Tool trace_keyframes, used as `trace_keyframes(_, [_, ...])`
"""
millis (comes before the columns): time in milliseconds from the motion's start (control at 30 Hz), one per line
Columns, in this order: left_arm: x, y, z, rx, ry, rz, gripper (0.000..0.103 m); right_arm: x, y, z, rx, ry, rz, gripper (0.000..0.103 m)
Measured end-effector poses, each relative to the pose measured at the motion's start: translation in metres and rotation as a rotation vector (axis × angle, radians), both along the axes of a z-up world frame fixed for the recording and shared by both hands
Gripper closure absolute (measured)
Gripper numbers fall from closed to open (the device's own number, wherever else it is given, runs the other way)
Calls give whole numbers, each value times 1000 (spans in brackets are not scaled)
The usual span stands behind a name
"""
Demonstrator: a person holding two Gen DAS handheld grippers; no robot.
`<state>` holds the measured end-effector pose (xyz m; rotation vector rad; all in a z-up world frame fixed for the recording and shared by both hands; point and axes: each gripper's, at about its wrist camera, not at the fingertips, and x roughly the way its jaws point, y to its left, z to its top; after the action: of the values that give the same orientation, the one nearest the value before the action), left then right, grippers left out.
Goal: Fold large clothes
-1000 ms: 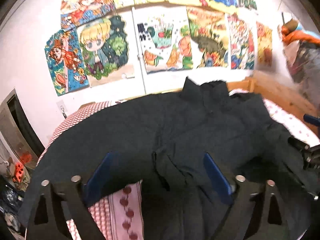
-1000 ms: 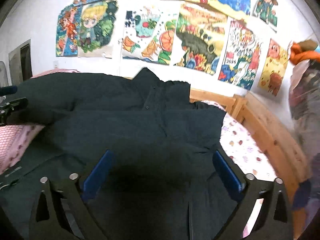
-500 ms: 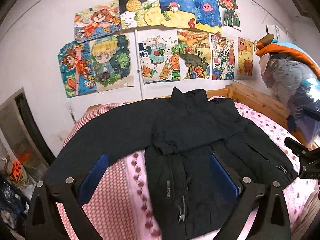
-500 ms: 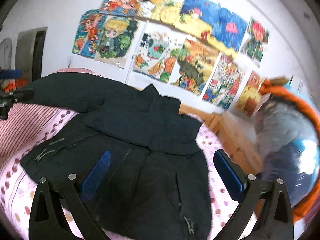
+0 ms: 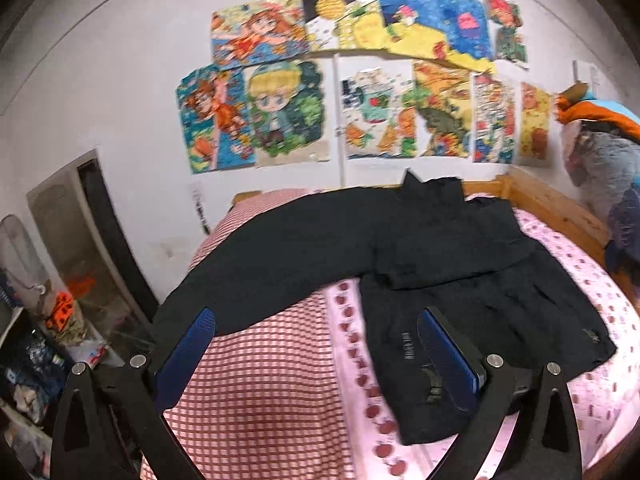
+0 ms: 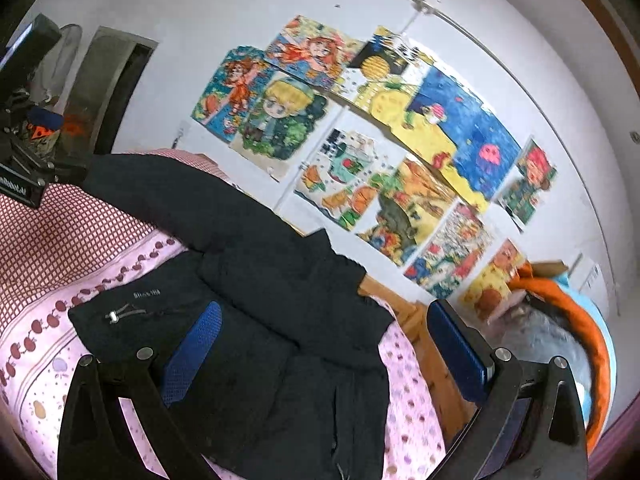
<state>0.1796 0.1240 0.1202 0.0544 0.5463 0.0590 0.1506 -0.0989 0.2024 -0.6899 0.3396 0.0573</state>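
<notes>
Jacket (image 5: pixel 440 264) flat, collar toward wall, sleeve (image 5: pixel 280 264) sideways

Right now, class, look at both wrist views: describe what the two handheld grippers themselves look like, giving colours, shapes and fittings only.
The left gripper and right gripper look alike: each has two black angular fingers with triangular cut-outs, silver round bolt heads near the top, and flat blue pads on the inner faces. On the right gripper, one pad shows a fine mesh texture. No cables or sleeves are visible.

Left gripper (image 5: pixel 314 354): black frame, 2 blue-padded fingers (image 5: pixel 186 354), silver screws.
</notes>
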Motion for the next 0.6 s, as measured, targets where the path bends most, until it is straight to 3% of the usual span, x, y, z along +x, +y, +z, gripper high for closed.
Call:
trace_keyframes(133, [23,17,-19,8,22,74,1,38,23,-10,-58,21,68,2])
trace_keyframes(267, [49,28,-39,-14,46,131,1,99,39,-34,-50,53,100,2])
trace_keyframes(467, [88,51,-70,-127,111,266,1,206,46,-94,31,183,67,2])
trace_keyframes(600, [109,56,-85,-106,146,333,1,271,39,-135,180,227,4,2])
